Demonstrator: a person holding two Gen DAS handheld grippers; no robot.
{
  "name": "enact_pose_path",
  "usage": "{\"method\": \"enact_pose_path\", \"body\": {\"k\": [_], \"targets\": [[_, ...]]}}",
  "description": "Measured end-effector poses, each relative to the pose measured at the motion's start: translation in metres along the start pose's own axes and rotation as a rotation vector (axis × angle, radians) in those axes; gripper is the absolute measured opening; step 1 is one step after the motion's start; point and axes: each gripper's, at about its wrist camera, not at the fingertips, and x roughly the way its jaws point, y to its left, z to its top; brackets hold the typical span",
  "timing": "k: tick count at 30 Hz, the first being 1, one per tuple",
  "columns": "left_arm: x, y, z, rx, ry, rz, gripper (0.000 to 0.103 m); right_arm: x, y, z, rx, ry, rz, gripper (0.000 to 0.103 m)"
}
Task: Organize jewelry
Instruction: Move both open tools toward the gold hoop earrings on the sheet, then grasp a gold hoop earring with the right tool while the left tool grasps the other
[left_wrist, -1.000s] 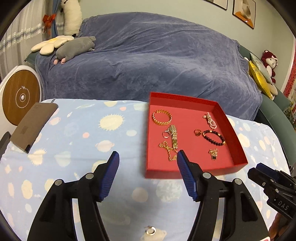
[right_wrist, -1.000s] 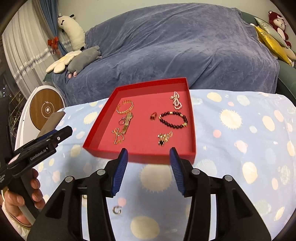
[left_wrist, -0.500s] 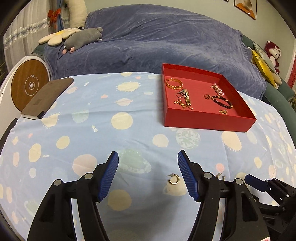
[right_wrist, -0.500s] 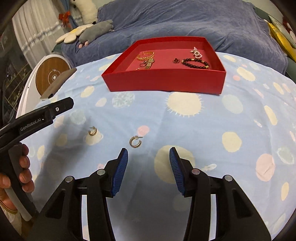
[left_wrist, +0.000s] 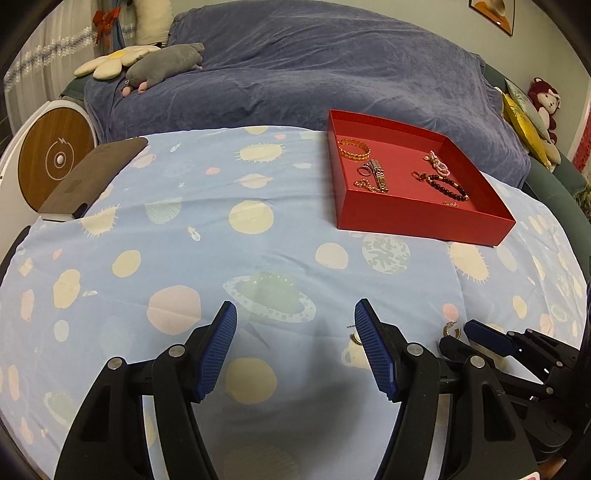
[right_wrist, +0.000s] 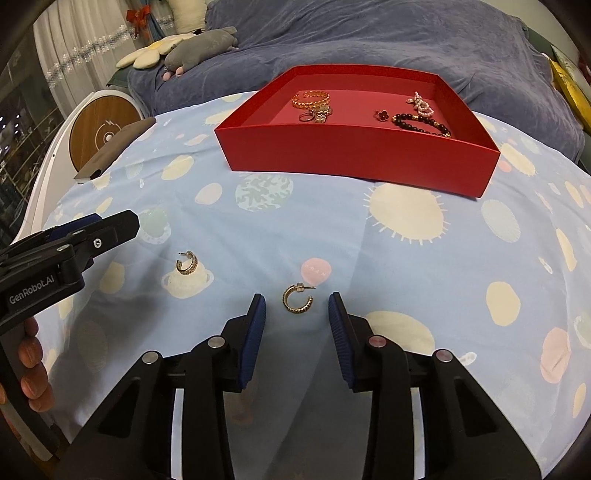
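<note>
Red tray (right_wrist: 354, 157); gold hoop earring (right_wrist: 297, 300); pale-blue tablecloth (right_wrist: 332, 236), cream-pink planet print; blue-purple sofa cover (left_wrist: 314, 66)

Two earrings (right_wrist: 297, 299) lie on the cloth (right_wrist: 369, 258) before the tray (right_wrist: 354, 155).

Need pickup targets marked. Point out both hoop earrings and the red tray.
Near earring (right_wrist: 297, 300), right wrist view, on its gold curve.
Far earring (right_wrist: 187, 263), right wrist view, on its hoop.
Red tray (right_wrist: 354, 155), right wrist view, on its front wall.

Right gripper (right_wrist: 296, 308) angled down, jaws closing, nothing pinched yet. Left gripper (left_wrist: 295, 321) angled down, jaws wide, empty.
</note>
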Motion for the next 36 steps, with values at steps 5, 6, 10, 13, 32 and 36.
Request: {"method": "enact_pose_path", "body": {"k": [5,6,10,13,32,36], "targets": [[0.001,0.003,-0.003,0.004,0.012,-0.005,0.064,0.004,0.003,0.002,-0.016,-0.012,-0.025,0.027],[0.002,0.003,-0.004,0.002,0.015,-0.007,0.064,0.004,0.004,0.002,-0.020,-0.013,-0.029,0.027],[0.003,0.003,-0.005,0.004,0.020,-0.009,0.064,0.004,0.004,0.002,-0.025,-0.016,-0.040,0.024],[0.002,0.003,-0.006,0.002,0.022,-0.011,0.064,0.004,0.005,0.002,-0.025,-0.016,-0.038,0.024],[0.010,-0.013,-0.015,0.039,0.054,-0.023,0.064,-0.003,-0.004,-0.006,-0.027,-0.003,-0.014,0.017],[0.013,-0.020,-0.017,0.051,0.063,-0.032,0.064,-0.008,-0.007,-0.008,-0.020,0.000,-0.005,0.016]]}}
